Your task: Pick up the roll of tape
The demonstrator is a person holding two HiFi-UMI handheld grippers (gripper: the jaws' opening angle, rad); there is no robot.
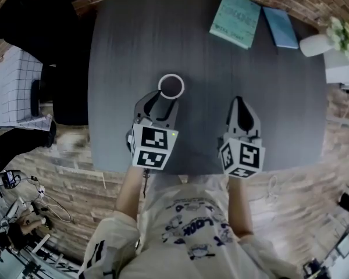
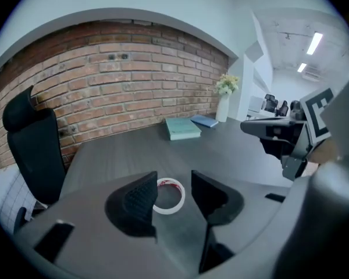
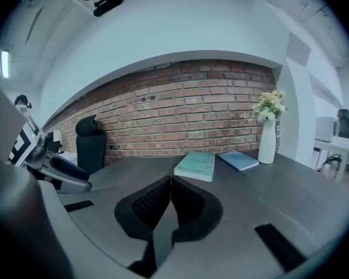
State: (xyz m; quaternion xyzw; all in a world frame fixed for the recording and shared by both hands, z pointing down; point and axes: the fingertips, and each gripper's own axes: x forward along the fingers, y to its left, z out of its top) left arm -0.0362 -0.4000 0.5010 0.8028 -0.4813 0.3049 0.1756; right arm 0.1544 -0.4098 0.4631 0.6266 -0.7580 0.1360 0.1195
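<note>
On the dark table (image 1: 134, 39), the left gripper (image 1: 163, 103) points down and away from the person with its jaws spread wide. They hold nothing. The roll of tape (image 2: 170, 209) lies flat near the middle of the table, just beyond the jaw tips. In the left gripper view it shows in the gap between the jaws, with the left jaw covering its left edge, and neither pad presses on it. To the right and well apart from the roll, the right gripper (image 3: 170, 185) hangs over the near part of the table. Its jaws are closed together with nothing between them. A teal book (image 1: 235, 19) lies at the far right.
</note>
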